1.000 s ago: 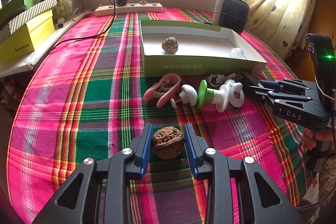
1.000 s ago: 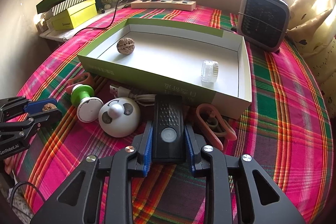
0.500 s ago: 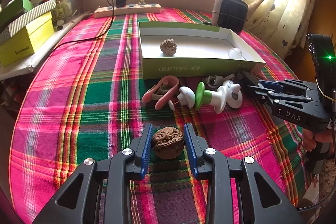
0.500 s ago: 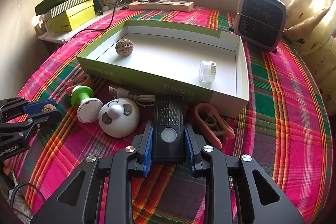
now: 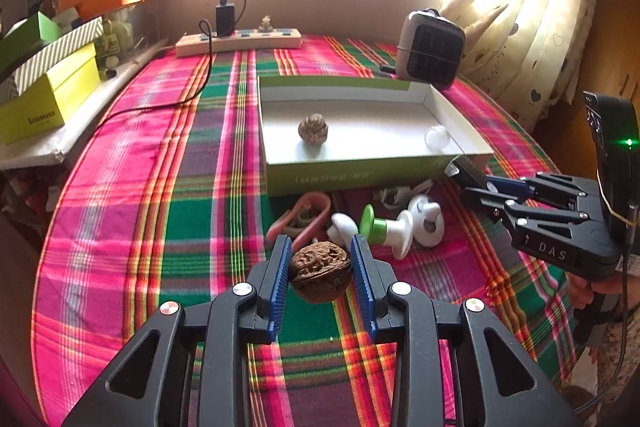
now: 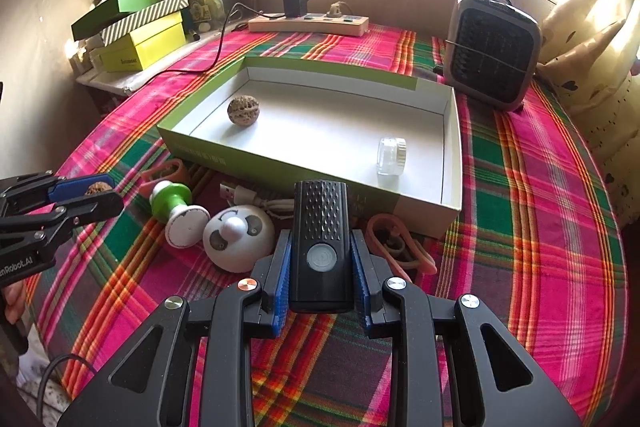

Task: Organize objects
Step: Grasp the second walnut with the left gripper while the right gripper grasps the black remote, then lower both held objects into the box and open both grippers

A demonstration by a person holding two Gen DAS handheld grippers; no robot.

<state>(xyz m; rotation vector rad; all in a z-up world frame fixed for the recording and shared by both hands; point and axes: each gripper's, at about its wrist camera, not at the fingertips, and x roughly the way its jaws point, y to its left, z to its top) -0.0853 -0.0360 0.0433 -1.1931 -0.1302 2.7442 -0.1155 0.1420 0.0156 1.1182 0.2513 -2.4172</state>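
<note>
The walnut sat clamped between the blue pads of the left gripper, raised clear of the plaid tablecloth near the table's front edge. The right gripper was closed on a black remote-like device, held upright between its pads, just short of the box's near wall.

Directly ahead of the walnut lay a small clutter: a pink clip, a white mushroom-shaped knob, a green-and-white stamp-like piece on its side, and a round white panda-faced toy with a white cable behind it. A second pink clip lay to the right of the black device, close against the box's near right corner. This clutter stood between both grippers and the shallow green-sided box.

Inside the box, a second walnut rested toward its left side and a small clear jar lay on its side toward the right; the white floor between them was bare.

To the left of the box the cloth ran open to the table's left edge. Beyond the box, a small heater stood at the far right corner and a power strip with a black charger lay along the far edge under the window. Stacked yellow and green boxes sat on a ledge off the far left side, and a patterned curtain hung at the right.
</note>
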